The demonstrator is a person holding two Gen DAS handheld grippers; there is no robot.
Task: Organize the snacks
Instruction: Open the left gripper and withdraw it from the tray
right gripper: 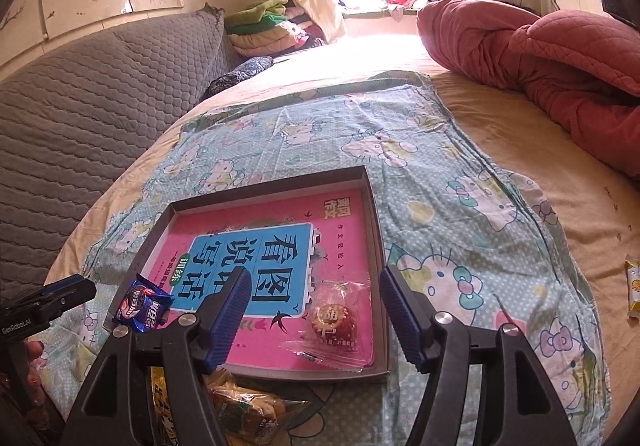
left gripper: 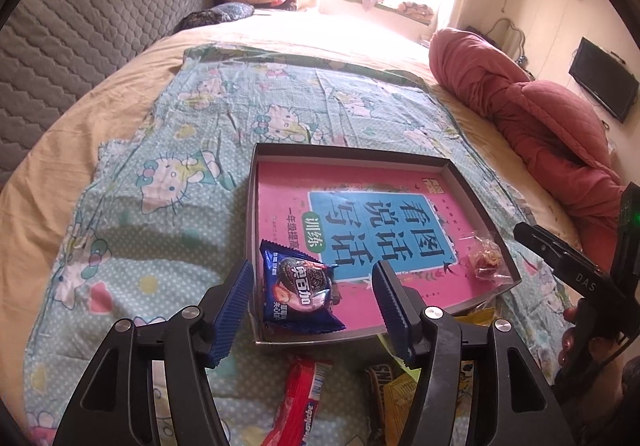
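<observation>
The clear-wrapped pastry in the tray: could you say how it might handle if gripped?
The clear-wrapped pastry probably crushes easily, being a round cake in thin film. Its crinkled wrapper looks slippery and floppy at the edges. Lying flat in the tray, it seems unlikely to roll.

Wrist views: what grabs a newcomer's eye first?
The shallow box lined with a bright pink book cover sits mid-bed on the cartoon-cat sheet. Inside it lie a blue cookie packet at the near left corner and a clear-wrapped pastry at the near right. Each gripper's blue-padded jaws stand open above them.
</observation>
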